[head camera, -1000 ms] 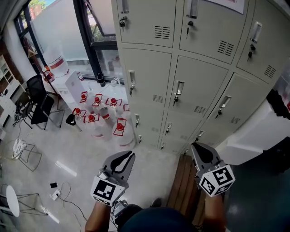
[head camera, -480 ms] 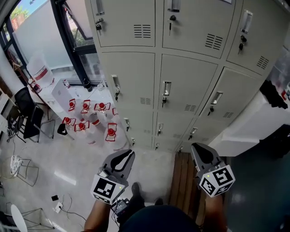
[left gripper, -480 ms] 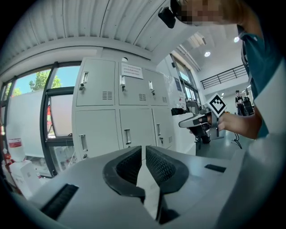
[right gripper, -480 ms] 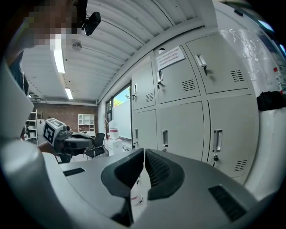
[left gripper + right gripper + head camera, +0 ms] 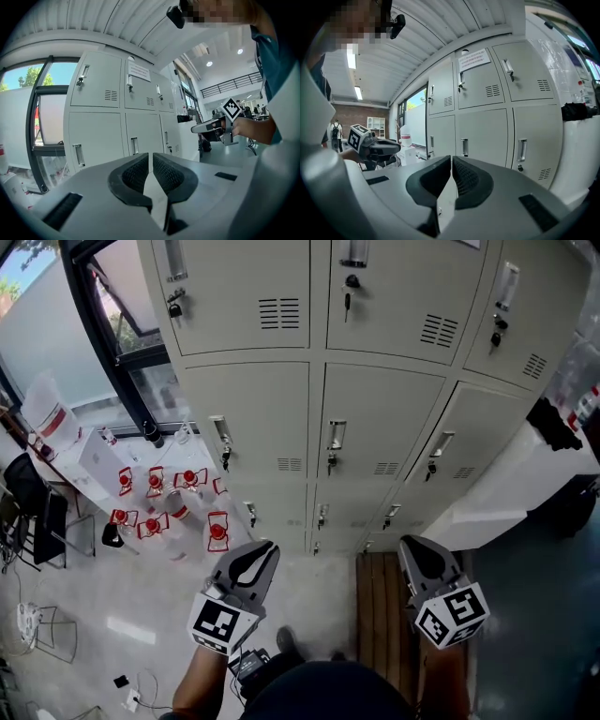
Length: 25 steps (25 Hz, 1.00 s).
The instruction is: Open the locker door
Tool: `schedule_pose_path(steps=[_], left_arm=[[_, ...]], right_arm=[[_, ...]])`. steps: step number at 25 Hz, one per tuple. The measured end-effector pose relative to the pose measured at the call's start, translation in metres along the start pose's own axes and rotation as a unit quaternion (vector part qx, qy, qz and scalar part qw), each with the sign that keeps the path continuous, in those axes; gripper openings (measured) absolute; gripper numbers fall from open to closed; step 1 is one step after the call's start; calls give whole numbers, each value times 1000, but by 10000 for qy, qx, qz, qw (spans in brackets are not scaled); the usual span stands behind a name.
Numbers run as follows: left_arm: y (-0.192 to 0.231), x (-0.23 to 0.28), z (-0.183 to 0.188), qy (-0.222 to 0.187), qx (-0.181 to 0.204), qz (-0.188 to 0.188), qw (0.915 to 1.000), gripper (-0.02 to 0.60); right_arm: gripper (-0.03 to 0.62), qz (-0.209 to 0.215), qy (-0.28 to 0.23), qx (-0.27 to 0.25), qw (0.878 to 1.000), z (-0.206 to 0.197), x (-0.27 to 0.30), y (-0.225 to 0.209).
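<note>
Beyond the closed, empty left gripper [image 5: 269, 547] and right gripper [image 5: 406, 543] stands the locker door [image 5: 380, 427].

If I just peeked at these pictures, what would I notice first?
The big wall of pale grey metal lockers, doors all closed, filling the top of the head view. Next, the cluster of clear jugs with red caps on the floor at left, and the left claw and right claw pointing at the lockers from below.

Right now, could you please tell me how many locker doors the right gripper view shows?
6: upper-left door, upper-middle door, upper-right door, and beneath them lower-left door, lower-middle door, lower-right door. Further rows may be hidden behind the right tool.
</note>
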State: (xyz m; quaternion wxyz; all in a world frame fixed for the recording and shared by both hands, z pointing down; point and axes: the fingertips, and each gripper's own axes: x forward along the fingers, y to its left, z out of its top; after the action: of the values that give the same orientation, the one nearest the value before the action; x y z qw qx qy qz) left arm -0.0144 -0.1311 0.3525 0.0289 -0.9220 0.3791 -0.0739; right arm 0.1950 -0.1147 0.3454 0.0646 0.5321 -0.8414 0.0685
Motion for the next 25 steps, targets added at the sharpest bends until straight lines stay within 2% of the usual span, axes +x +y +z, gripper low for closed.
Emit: schedule_pose_path(steps=[15,20,25], left_arm=[[82,17,-19,-32,64,-603,9982,43],[99,24,-27,6,52,-613,9981,43],[116,32,-33,45,21,-426,9991,43]], right_arm=[[37,-808,-26,78,9967,6,40,30],[37,-916,45,82,9958,4,46,31],[37,-767,61,72,9970,2,65,32]])
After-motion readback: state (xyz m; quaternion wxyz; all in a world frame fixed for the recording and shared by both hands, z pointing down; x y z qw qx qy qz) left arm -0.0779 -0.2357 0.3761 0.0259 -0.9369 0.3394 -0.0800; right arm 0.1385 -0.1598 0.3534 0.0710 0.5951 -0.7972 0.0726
